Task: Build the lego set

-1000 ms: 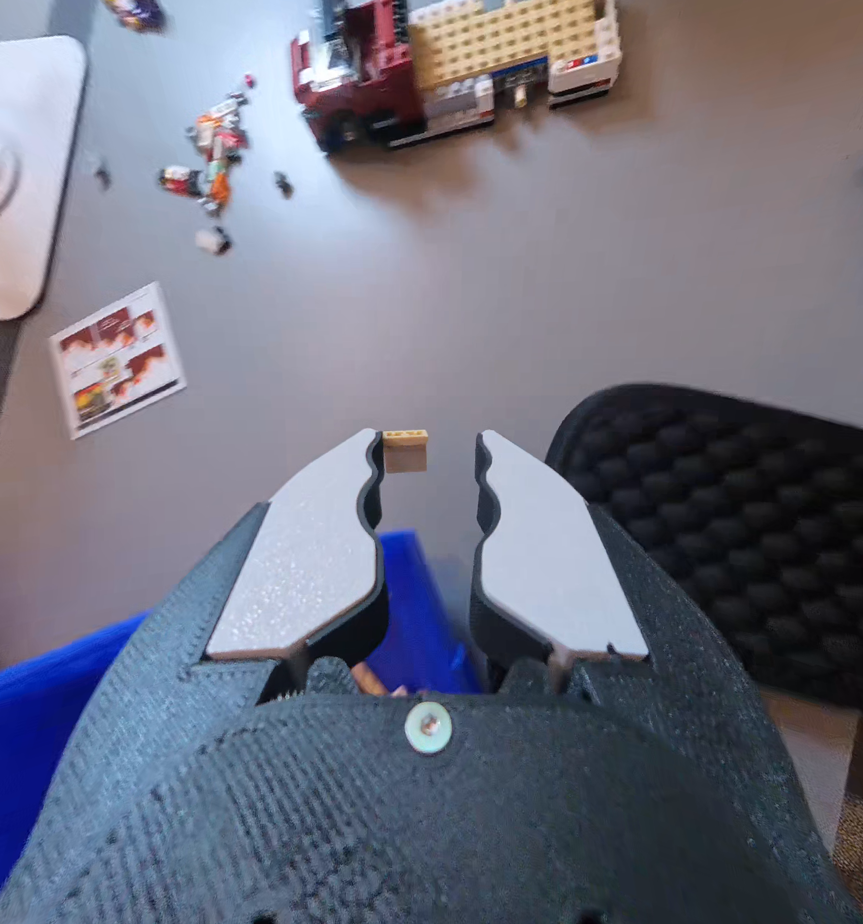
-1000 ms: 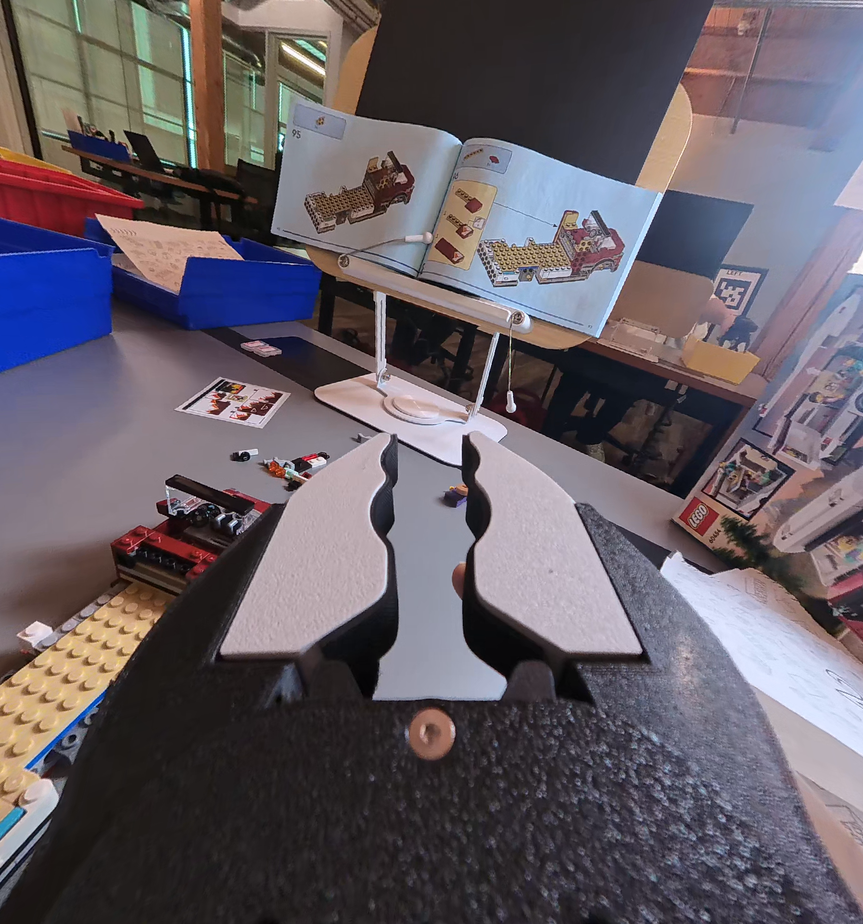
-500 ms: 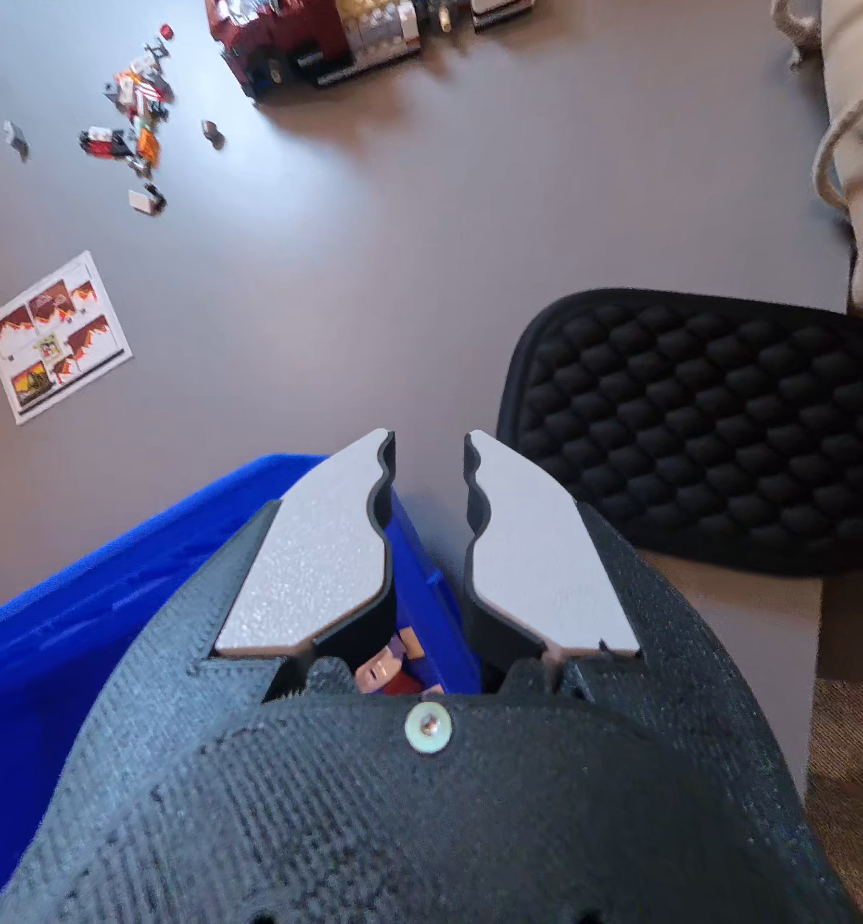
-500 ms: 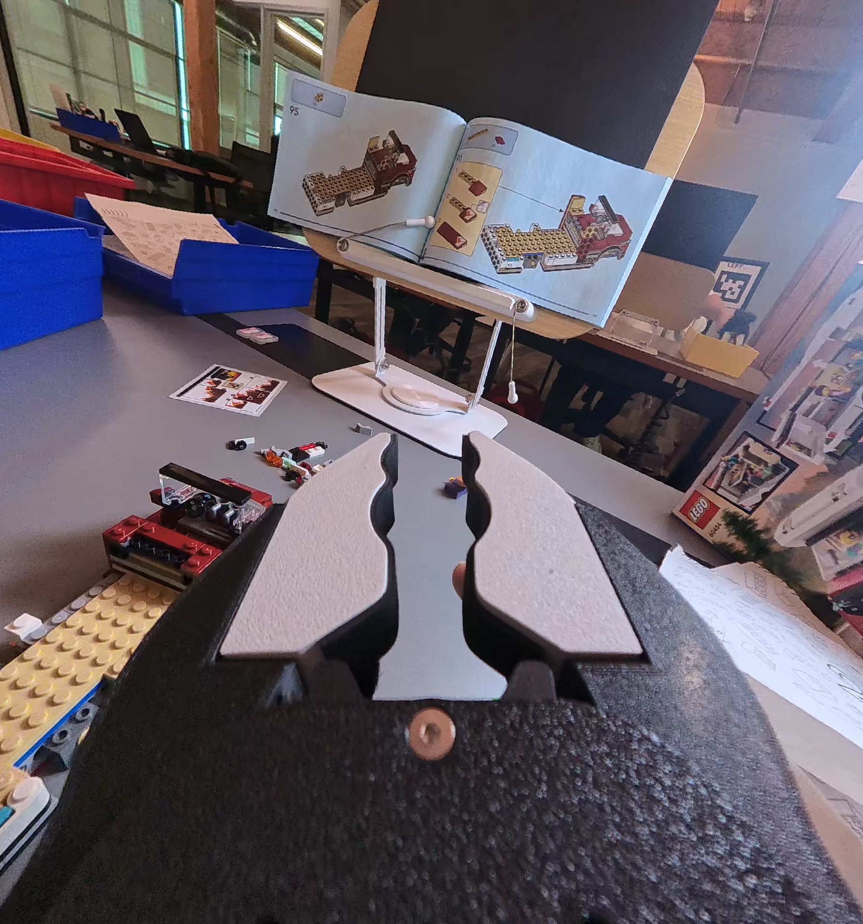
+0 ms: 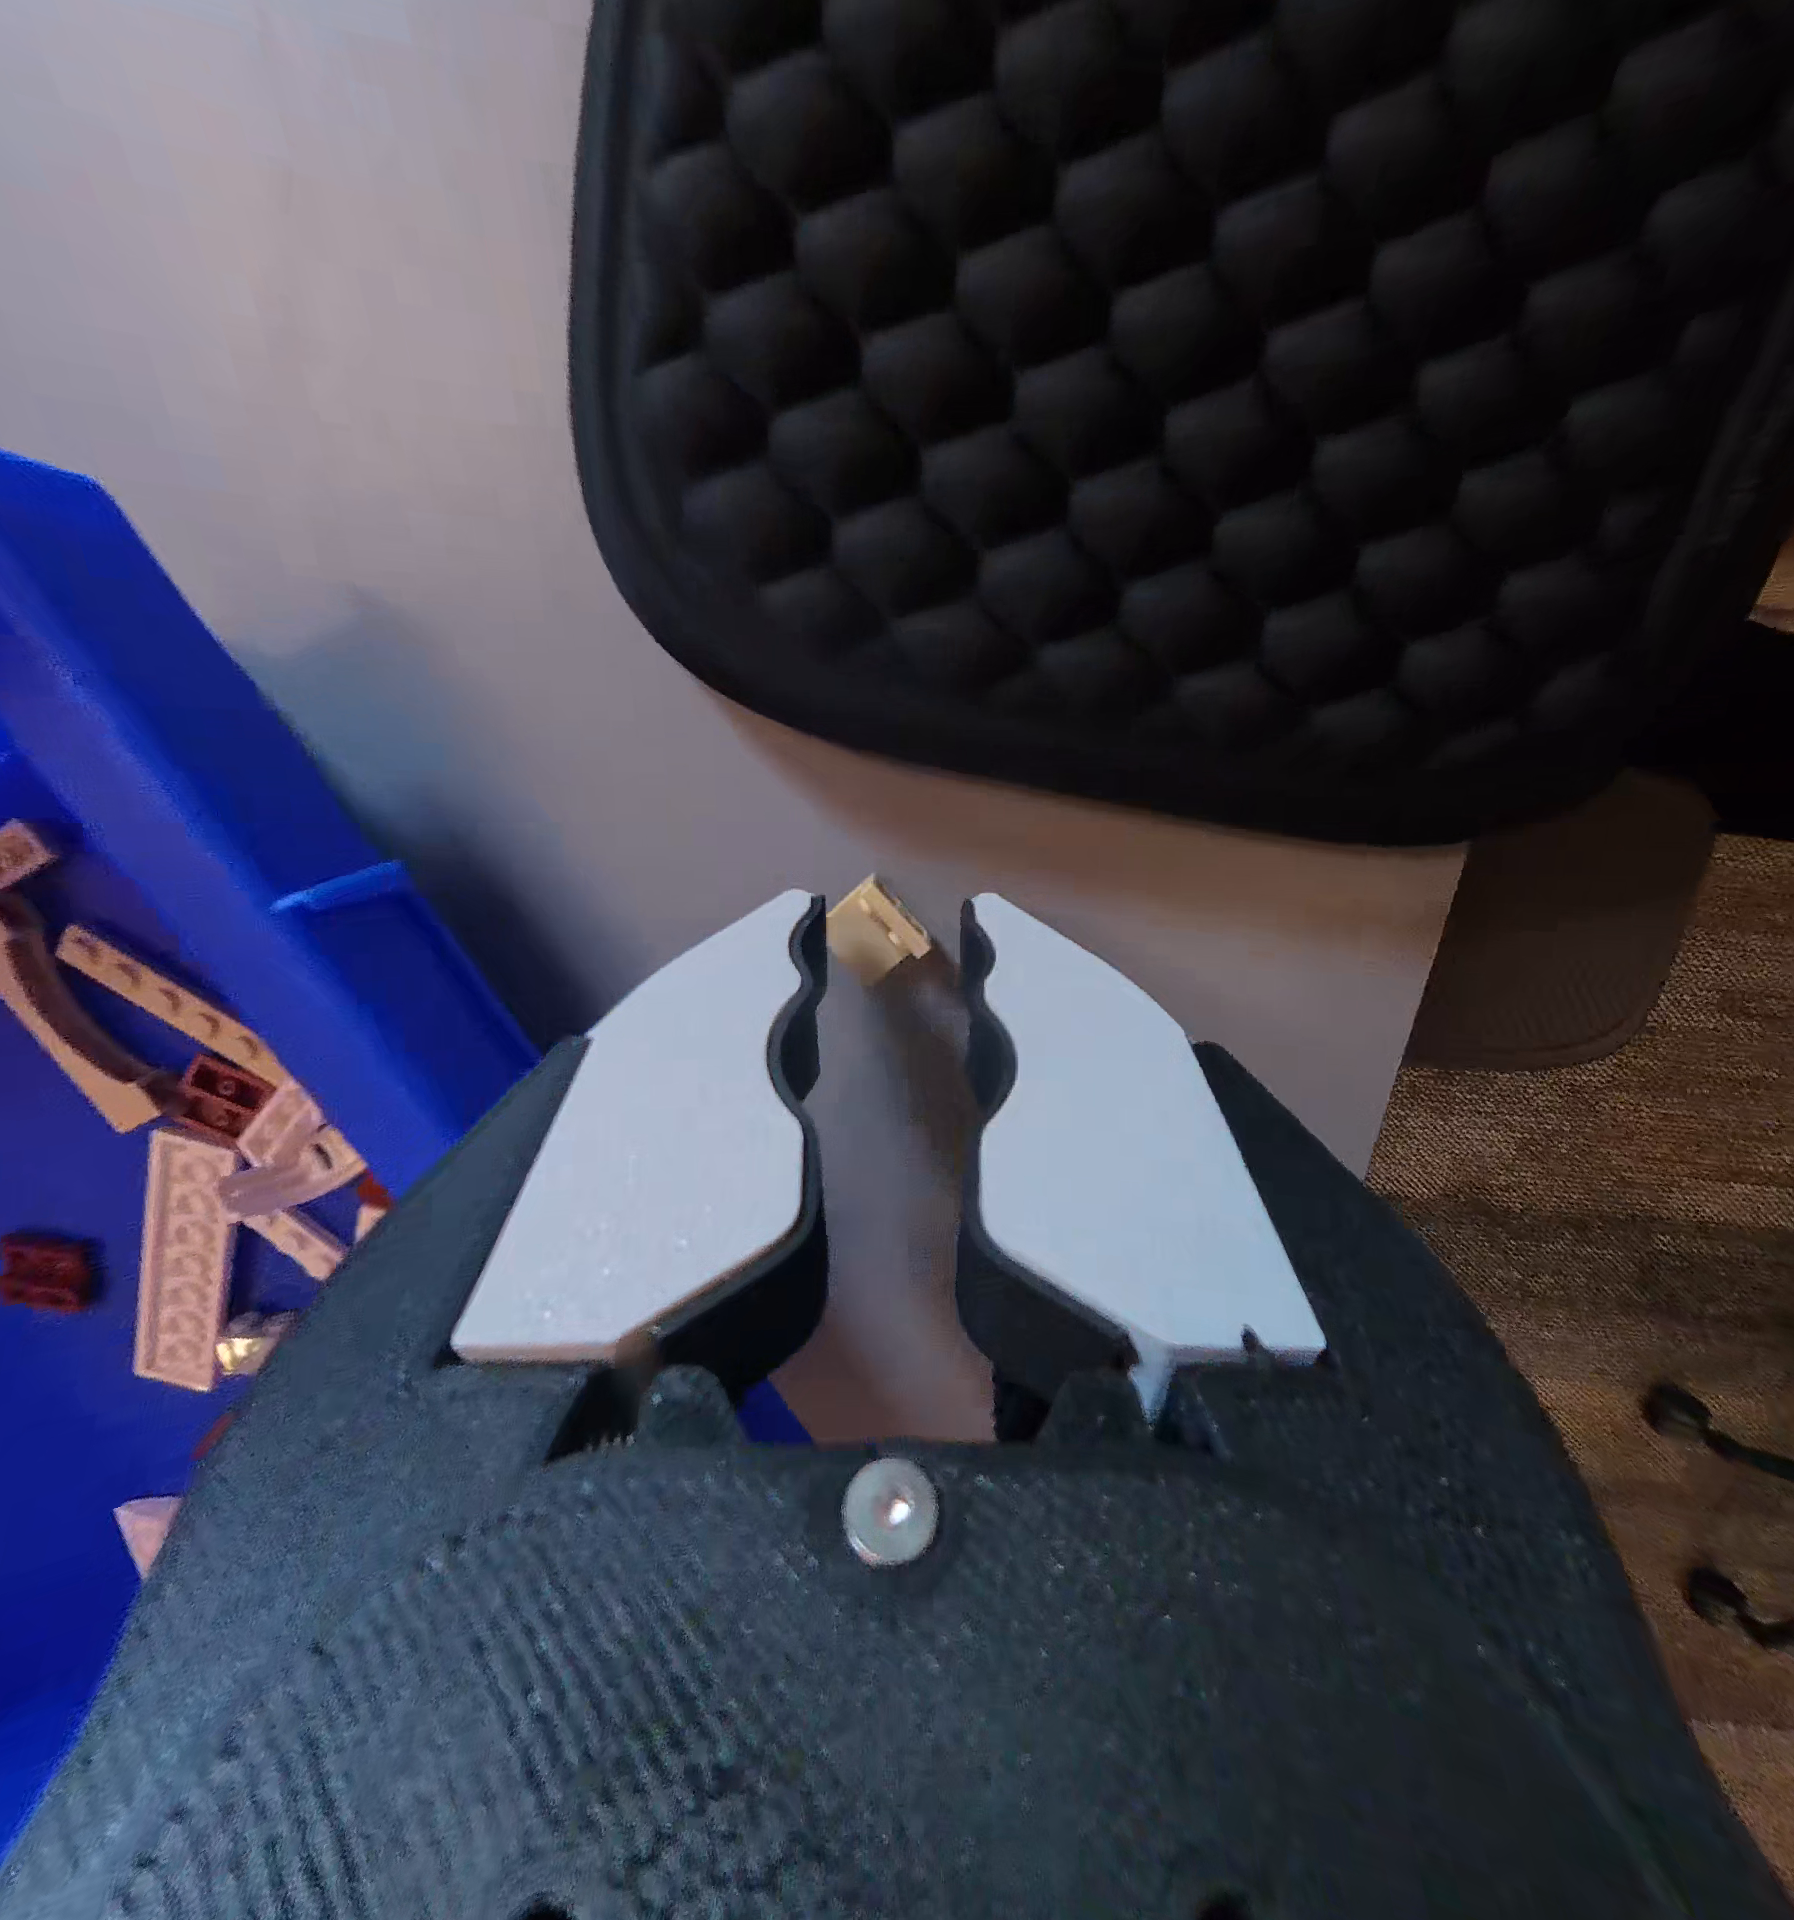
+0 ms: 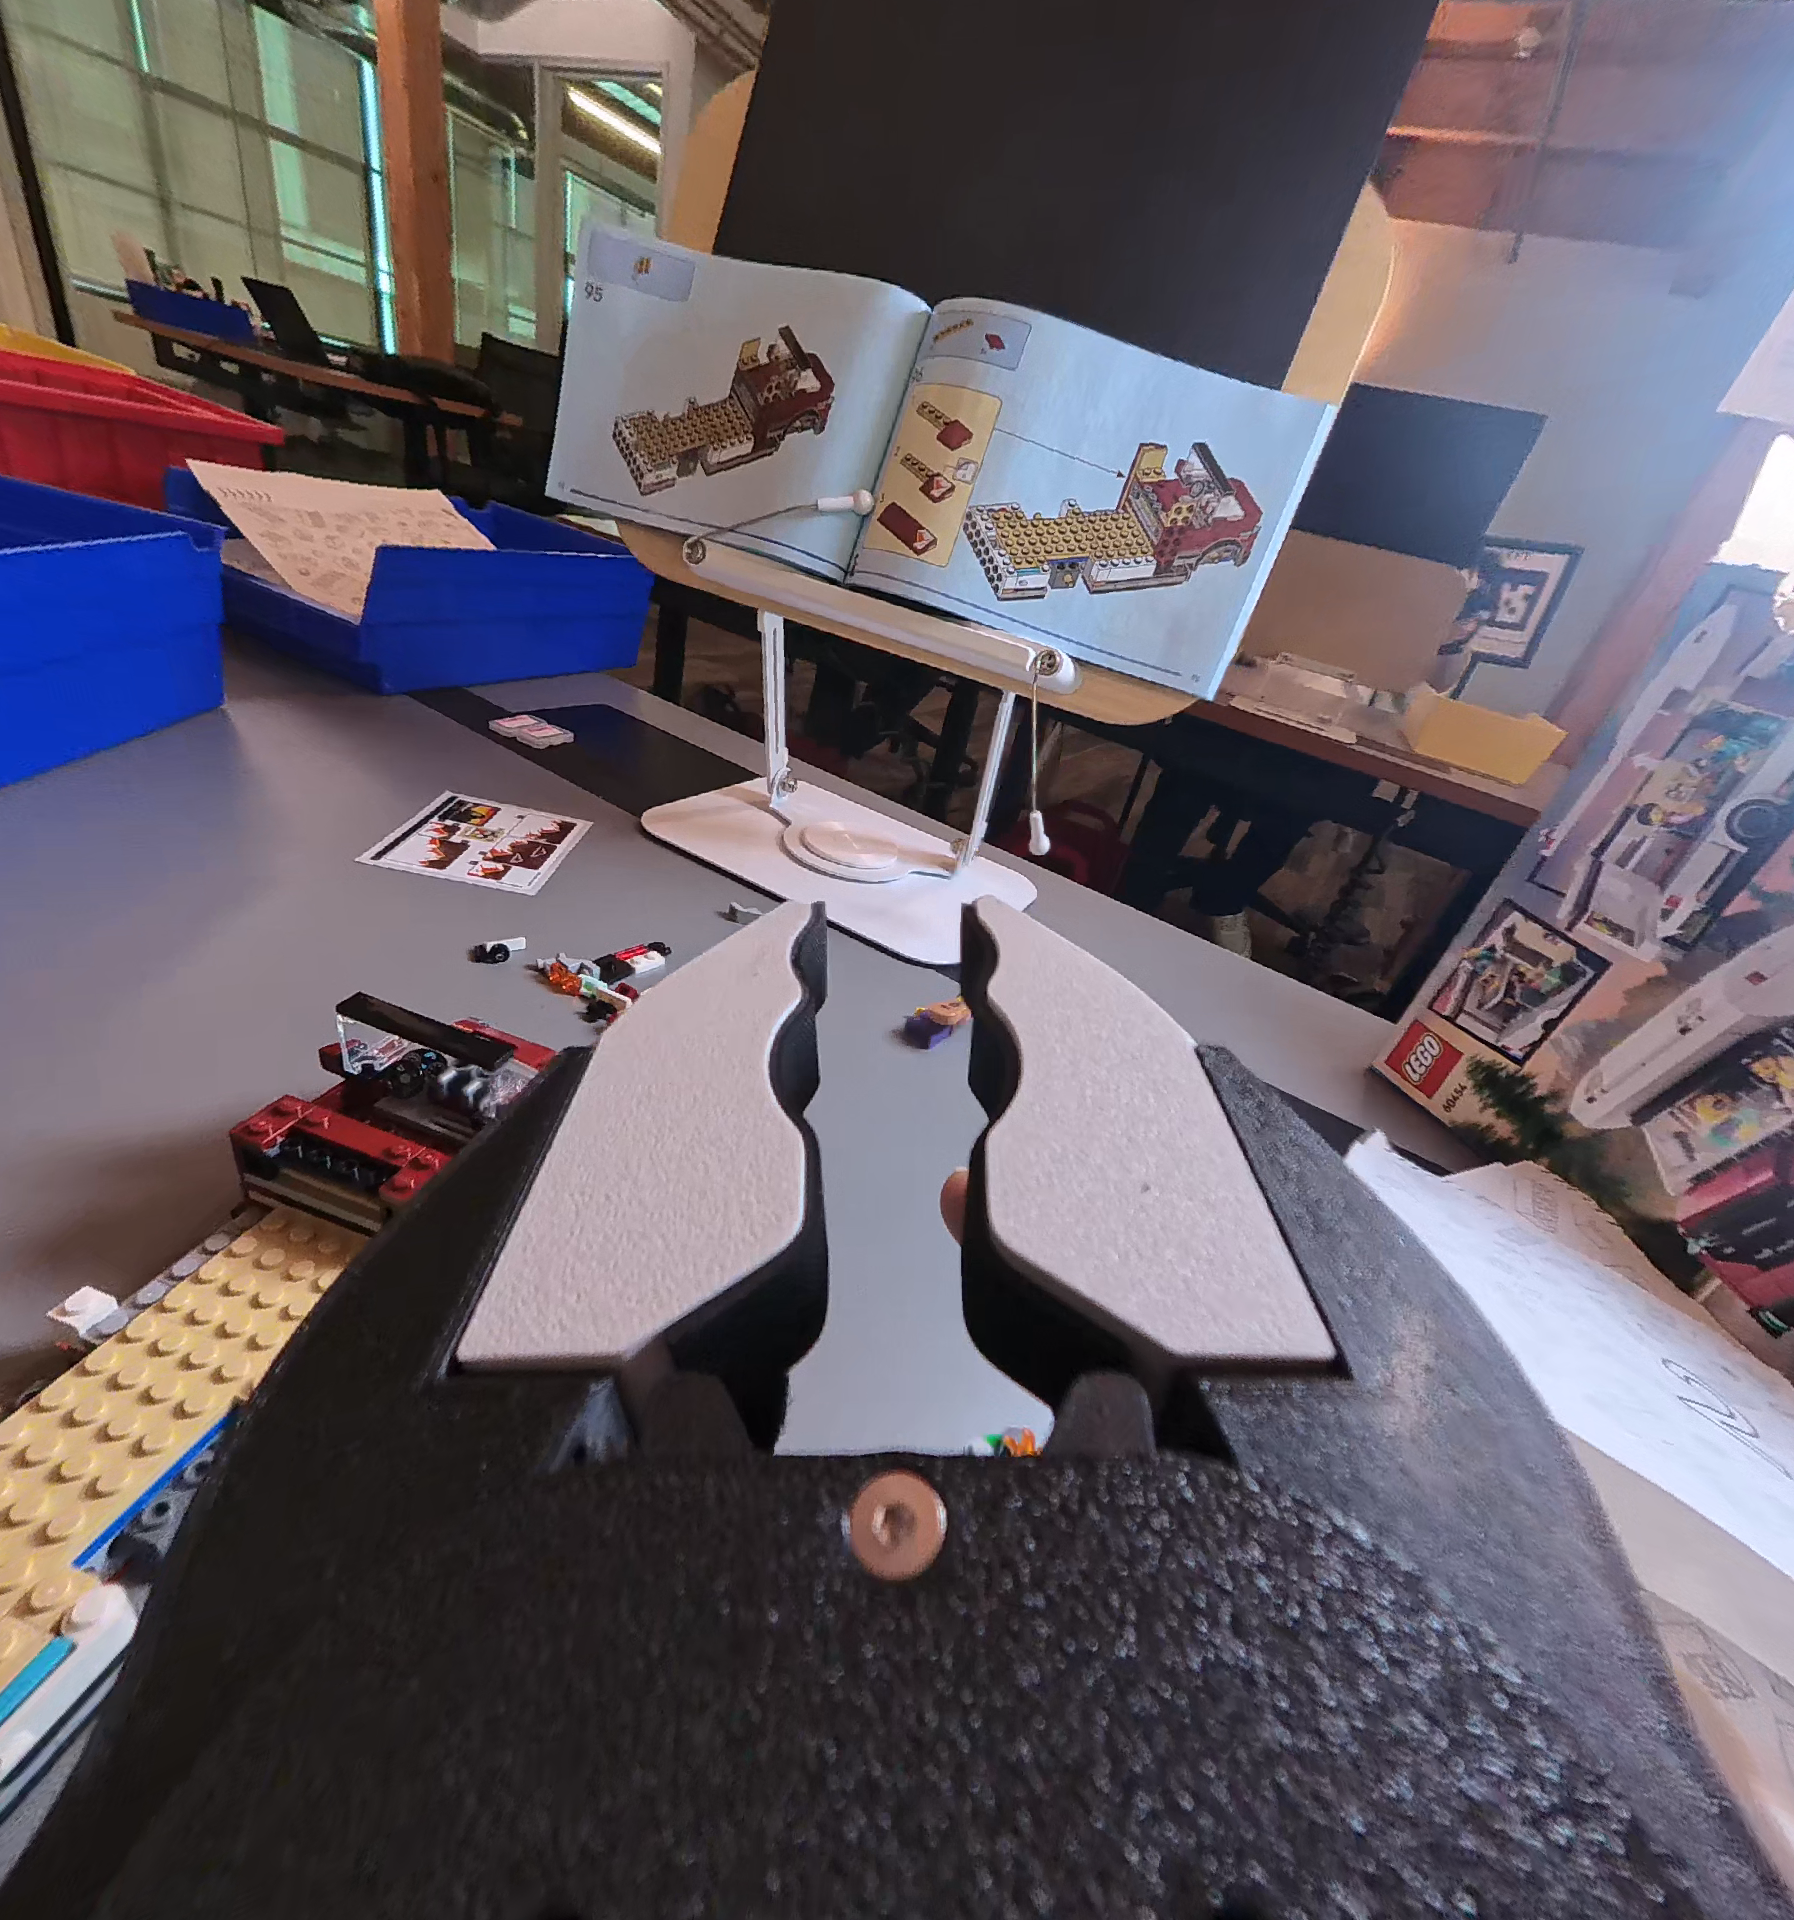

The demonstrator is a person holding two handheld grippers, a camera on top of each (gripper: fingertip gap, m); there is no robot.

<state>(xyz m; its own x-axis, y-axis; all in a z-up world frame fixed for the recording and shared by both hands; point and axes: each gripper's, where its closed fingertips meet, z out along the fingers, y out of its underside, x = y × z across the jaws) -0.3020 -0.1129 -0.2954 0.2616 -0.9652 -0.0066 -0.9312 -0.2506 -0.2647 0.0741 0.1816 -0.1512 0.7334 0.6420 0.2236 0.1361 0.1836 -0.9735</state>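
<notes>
Small tan brick [image 5: 877, 928] against my left gripper's [image 5: 893, 925] left fingertip, clear of the right one, jaws parted, near the table edge [image 5: 1392, 1039] between blue bin [image 5: 145, 727] and black cushion [image 5: 1184, 364], my right gripper [image 6: 893, 925] parted, bare, over the grey table [image 6: 197, 935] beside the brick truck [image 6: 373, 1091].

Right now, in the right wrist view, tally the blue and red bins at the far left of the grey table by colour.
Blue bins: 2
Red bins: 1
Total: 3
</notes>
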